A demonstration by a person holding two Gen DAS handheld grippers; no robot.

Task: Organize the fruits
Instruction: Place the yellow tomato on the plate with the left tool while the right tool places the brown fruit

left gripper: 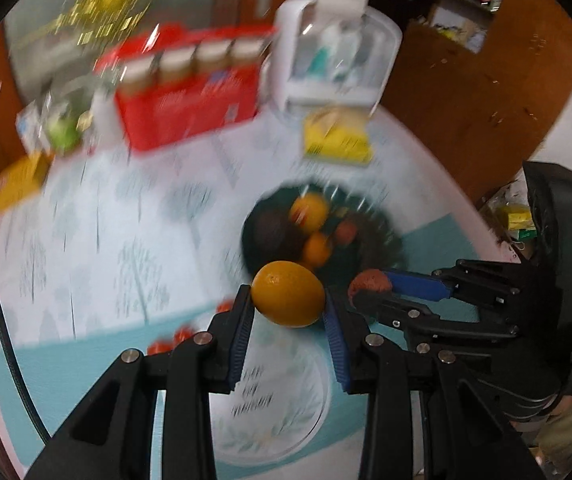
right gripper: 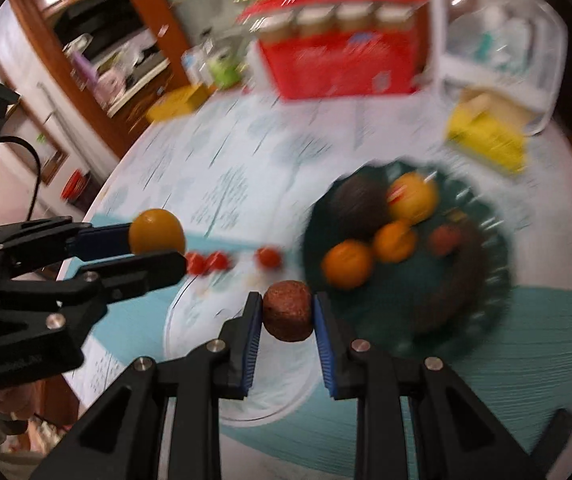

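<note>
My left gripper point(left gripper: 288, 300) is shut on an orange fruit point(left gripper: 288, 293) and holds it in the air above a white patterned plate point(left gripper: 286, 416). It also shows in the right wrist view point(right gripper: 157, 237). My right gripper point(right gripper: 288, 317) is shut on a round brown fruit point(right gripper: 288, 316) above the same plate point(right gripper: 278, 392), beside a dark green bowl point(right gripper: 482, 300). The bowl holds several fruits: two oranges point(right gripper: 348, 263), a dark avocado point(right gripper: 356, 204), a yellow fruit point(right gripper: 414, 196), a reddish one point(right gripper: 444, 238). Three cherry tomatoes point(right gripper: 214, 262) lie at the plate's far edge.
A teal placemat point(right gripper: 546, 360) lies under plate and bowl on a round table with a tree-print cloth point(right gripper: 246, 168). At the back stand a red box with jars point(right gripper: 342, 60), a white clear container point(right gripper: 498, 48), a yellow packet point(right gripper: 486, 136) and a yellow box point(right gripper: 178, 106).
</note>
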